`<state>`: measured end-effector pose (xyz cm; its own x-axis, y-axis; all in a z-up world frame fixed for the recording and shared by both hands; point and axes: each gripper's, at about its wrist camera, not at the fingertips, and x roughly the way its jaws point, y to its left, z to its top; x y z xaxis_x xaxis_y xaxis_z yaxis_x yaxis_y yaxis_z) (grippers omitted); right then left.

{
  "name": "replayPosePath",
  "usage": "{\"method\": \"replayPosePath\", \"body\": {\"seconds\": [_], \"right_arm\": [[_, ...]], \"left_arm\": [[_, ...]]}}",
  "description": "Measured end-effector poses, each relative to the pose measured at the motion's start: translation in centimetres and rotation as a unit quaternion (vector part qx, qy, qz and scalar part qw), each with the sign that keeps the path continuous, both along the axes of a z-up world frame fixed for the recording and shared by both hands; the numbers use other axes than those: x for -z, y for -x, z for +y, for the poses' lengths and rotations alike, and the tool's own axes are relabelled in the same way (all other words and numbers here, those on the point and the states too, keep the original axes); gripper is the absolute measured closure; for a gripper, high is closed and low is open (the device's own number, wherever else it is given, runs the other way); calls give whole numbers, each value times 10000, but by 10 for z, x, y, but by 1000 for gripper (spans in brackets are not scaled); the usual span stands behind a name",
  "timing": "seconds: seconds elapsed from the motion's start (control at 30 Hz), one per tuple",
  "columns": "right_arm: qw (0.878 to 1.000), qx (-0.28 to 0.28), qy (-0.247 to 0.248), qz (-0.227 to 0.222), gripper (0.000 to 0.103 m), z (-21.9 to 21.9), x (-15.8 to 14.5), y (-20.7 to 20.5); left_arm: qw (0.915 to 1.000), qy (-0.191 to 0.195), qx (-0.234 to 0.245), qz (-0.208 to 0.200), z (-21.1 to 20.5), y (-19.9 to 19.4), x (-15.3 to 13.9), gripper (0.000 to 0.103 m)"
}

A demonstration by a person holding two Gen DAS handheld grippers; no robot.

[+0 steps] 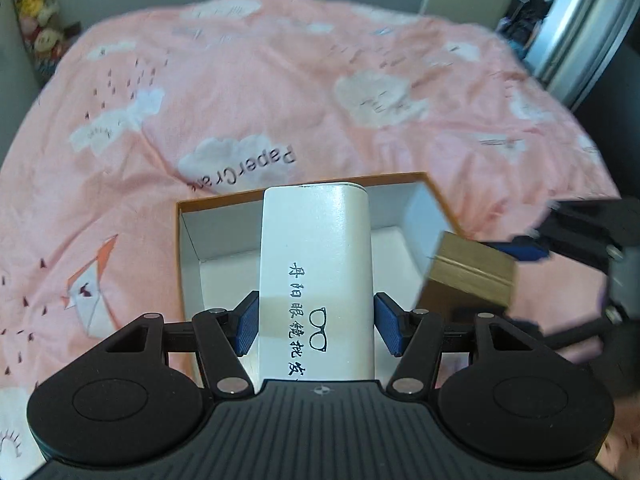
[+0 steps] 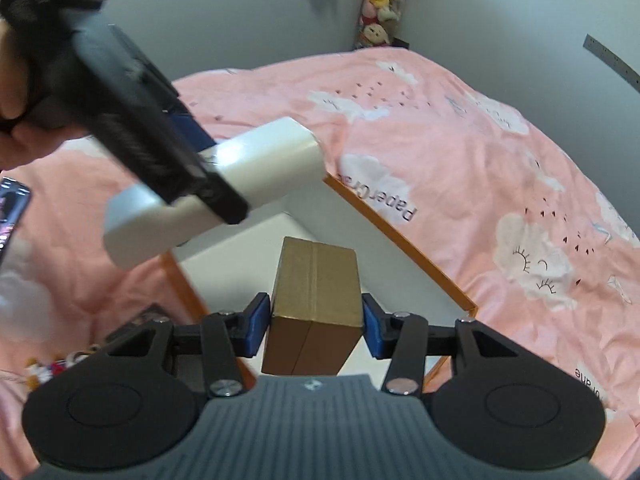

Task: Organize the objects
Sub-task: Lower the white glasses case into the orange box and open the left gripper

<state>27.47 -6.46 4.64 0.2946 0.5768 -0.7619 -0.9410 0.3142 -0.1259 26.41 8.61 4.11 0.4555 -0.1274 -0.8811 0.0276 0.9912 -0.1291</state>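
My left gripper (image 1: 316,326) is shut on a white glasses case (image 1: 316,248) with black characters and a spectacles drawing, held above an open orange-rimmed box (image 1: 188,232) with a white inside. My right gripper (image 2: 316,328) is shut on a small brown cardboard box (image 2: 316,284), also over the orange-rimmed box (image 2: 404,240). In the right wrist view the white glasses case (image 2: 264,172) hangs at upper left in the left gripper (image 2: 196,168), held by a hand (image 2: 24,136). In the left wrist view the brown cardboard box (image 1: 472,276) shows at right, over the open box's right edge.
A pink bedspread (image 1: 280,92) with cloud prints covers the bed under the box. Plush toys (image 2: 380,0) hang in the wall corner. A phone (image 2: 12,216) and small items (image 2: 132,324) lie on the bed at left in the right wrist view. Grey walls border the bed.
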Motion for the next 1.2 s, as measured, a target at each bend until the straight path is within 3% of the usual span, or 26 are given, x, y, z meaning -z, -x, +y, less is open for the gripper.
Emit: {"method": "replayPosePath", "body": {"seconds": [0.33, 0.6, 0.83, 1.0, 1.07, 1.2], "right_arm": [[9987, 122, 282, 411, 53, 30, 67, -55], [9966, 95, 415, 711, 53, 49, 100, -76], [9957, -7, 415, 834, 53, 55, 107, -75], [9953, -42, 448, 860, 53, 56, 108, -71], [9951, -45, 457, 878, 53, 55, 108, -69], [9950, -54, 453, 883, 53, 53, 107, -67]], "left_arm": [[9924, -864, -150, 864, 2, -52, 92, 35], [9801, -1544, -104, 1245, -2, -67, 129, 34], [9680, -2052, 142, 1441, -8, -67, 146, 33], [9509, -2742, 653, 1277, -24, -59, 151, 27], [9497, -2790, 779, 1192, -26, -56, 149, 26], [9554, -2597, 893, 1087, -21, -53, 142, 27]]}}
